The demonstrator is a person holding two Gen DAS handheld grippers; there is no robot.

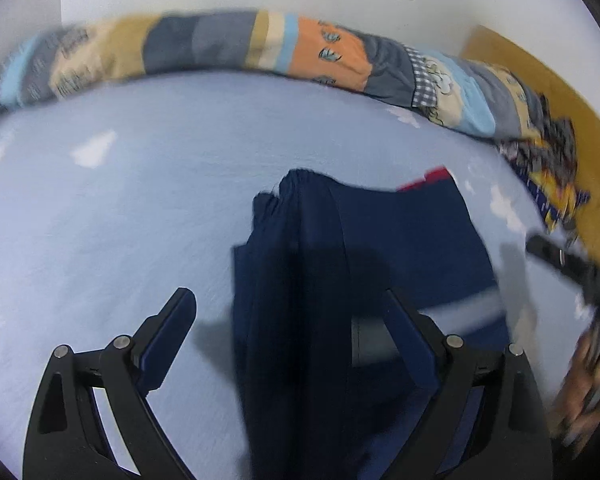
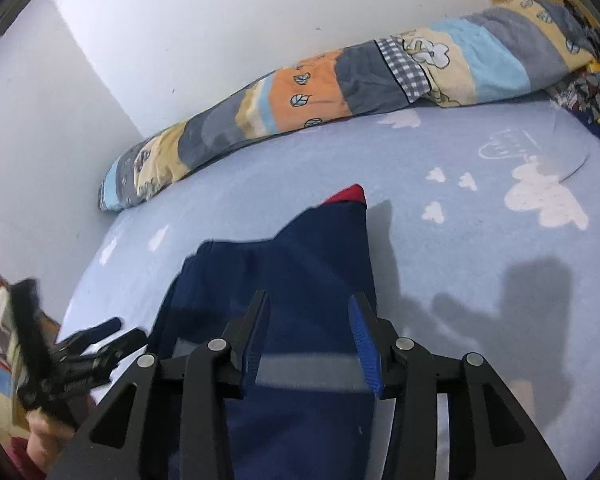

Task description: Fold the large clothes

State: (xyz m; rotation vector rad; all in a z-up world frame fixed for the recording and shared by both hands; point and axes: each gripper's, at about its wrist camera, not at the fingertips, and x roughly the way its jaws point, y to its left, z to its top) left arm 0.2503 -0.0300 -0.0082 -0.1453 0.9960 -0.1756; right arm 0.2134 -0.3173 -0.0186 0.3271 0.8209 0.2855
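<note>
Pale-blue bed sheet (image 2: 440,240) carries a navy garment (image 2: 300,272), both grippers' fingers over it, left gripper (image 1: 292,308) wide, right gripper (image 2: 309,308) narrower, gripping nothing.

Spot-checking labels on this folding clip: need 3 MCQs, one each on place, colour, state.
1. Where does the dark navy garment with the grey stripe lie?
A. on the light blue cloud-print bedsheet
B. on a wooden floor
C. hung on the wall

2. What colour shows at the garment's far corner?
A. green
B. red
C. yellow

3. How does the left gripper stand?
A. clamped on the long patchwork bolster pillow
B. jaws wide apart, nothing pinched
C. out of view

Key: 1 A, the sheet surrounds the garment in both views. 2 B, a red patch peeks out at the far tip. 3 B, its blue-padded fingers are spread over sheet and garment with no cloth pinched between them.
</note>
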